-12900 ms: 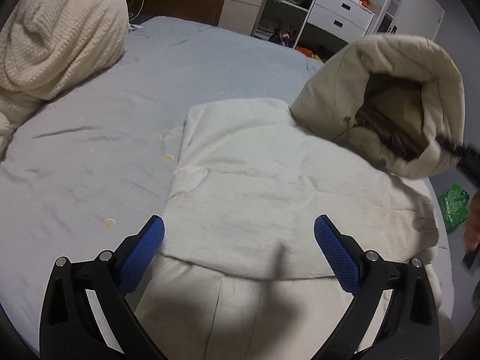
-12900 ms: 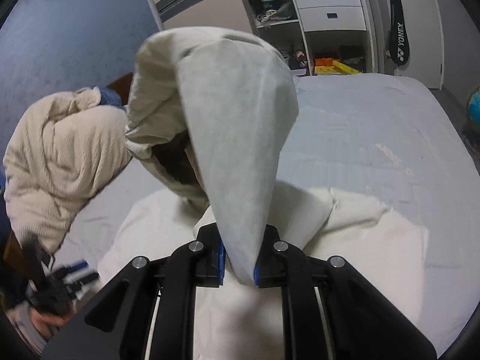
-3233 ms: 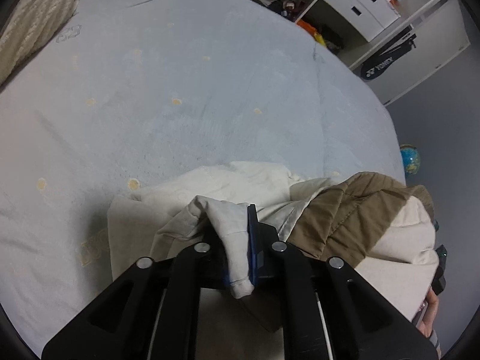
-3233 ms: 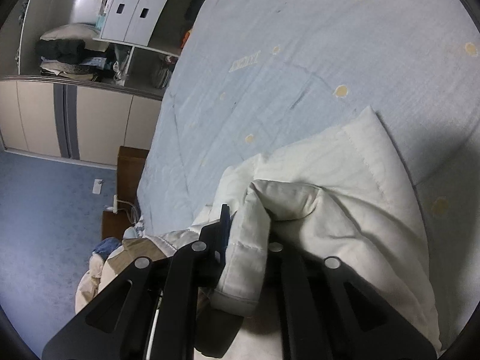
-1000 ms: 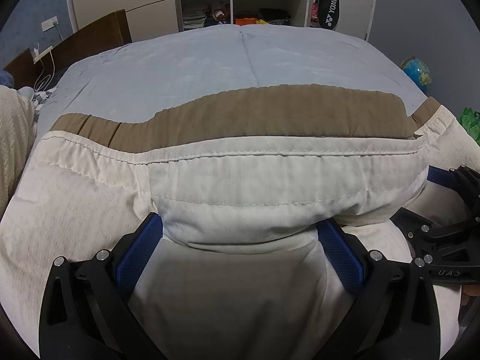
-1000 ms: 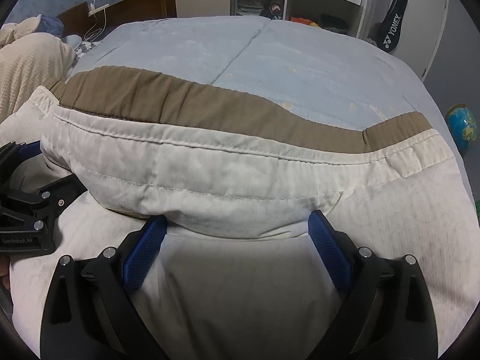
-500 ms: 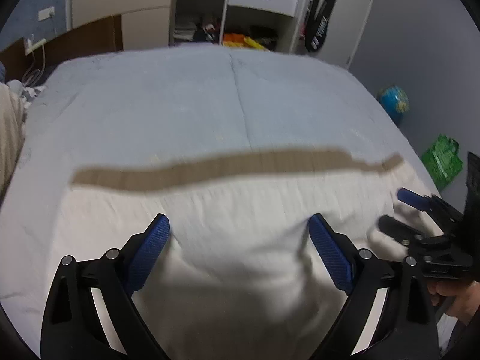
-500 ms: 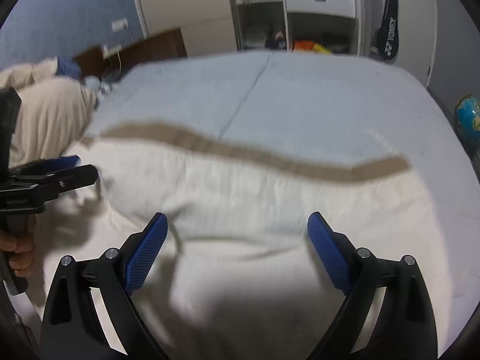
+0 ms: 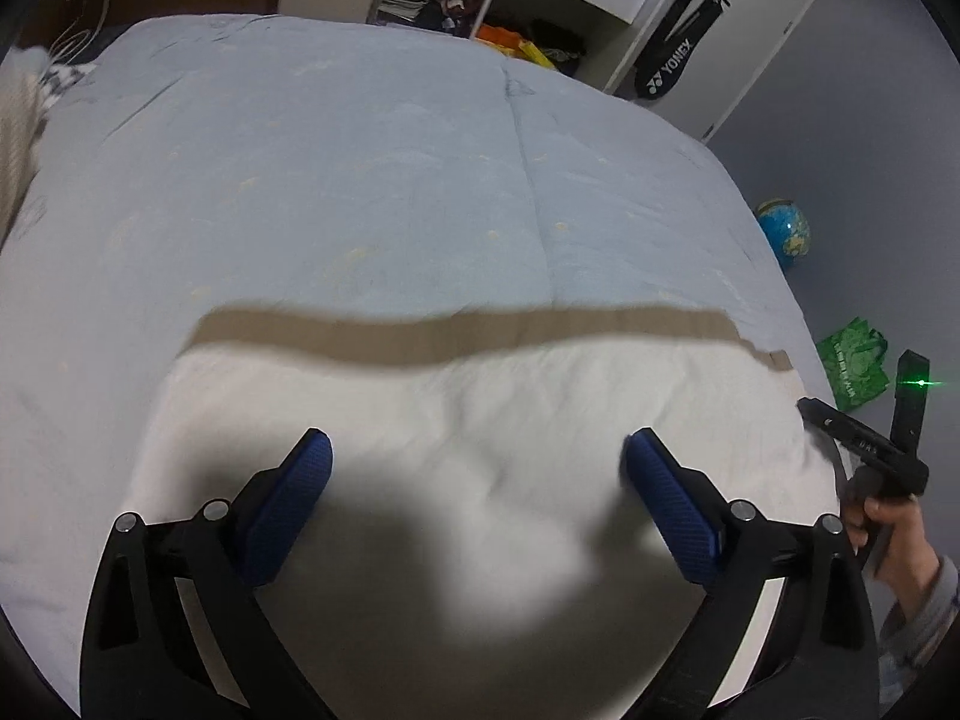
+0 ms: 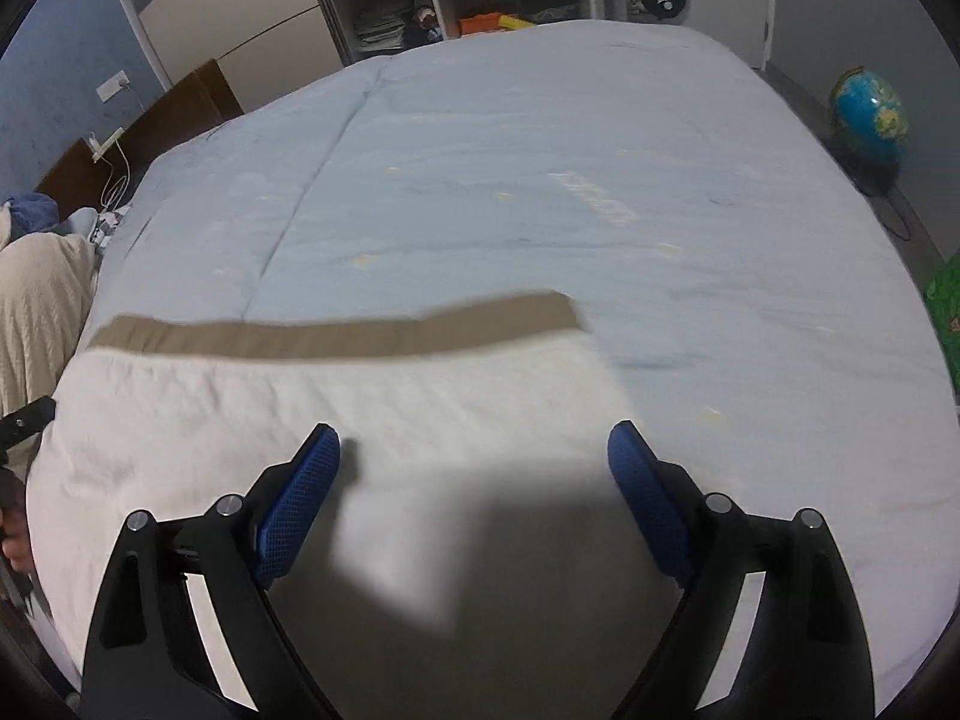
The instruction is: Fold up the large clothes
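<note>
A cream padded coat [image 9: 480, 408] lies folded flat on the pale blue bed [image 9: 360, 150], with a brown strip [image 9: 456, 333] along its far edge. My left gripper [image 9: 477, 480] hovers open above the coat's near part, nothing between its blue pads. The right wrist view shows the same coat [image 10: 300, 402] and brown strip [image 10: 336, 333] towards the left. My right gripper [image 10: 474, 462] hangs over the coat's right end with its jaws wide and closing, and nothing is between them. A hand [image 9: 888, 516] holds the right gripper's handle at the coat's right edge.
A beige knitted blanket [image 10: 36, 300] is heaped at the bed's left side. A globe [image 9: 783, 234] and a green bag [image 9: 852, 363] are on the floor to the right. Shelves and a racket bag [image 9: 672, 66] stand behind the bed.
Both grippers have drawn back and up from the coat's folded edge, which sat between their open jaws a second ago. The coat now lies flat and farther off.
</note>
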`<action>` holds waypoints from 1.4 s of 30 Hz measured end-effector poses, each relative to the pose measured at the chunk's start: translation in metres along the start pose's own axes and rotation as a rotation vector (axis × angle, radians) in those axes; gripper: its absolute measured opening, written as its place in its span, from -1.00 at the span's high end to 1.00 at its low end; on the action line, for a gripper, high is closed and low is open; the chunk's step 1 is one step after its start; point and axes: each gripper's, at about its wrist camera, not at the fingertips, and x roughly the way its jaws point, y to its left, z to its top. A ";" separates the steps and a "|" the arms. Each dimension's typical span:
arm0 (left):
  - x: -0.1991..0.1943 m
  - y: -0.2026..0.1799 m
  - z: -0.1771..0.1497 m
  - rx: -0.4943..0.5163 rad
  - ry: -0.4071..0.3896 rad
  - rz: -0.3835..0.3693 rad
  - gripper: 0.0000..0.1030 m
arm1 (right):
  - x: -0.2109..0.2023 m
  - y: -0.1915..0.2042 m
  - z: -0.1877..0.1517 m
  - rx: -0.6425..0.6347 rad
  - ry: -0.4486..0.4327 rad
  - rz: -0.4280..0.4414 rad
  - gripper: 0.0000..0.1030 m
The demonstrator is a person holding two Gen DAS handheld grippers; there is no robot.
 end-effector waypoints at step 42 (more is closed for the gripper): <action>-0.150 -0.062 -0.239 0.088 -0.133 0.155 -0.87 | -0.188 0.008 -0.235 -0.036 -0.115 0.061 -0.70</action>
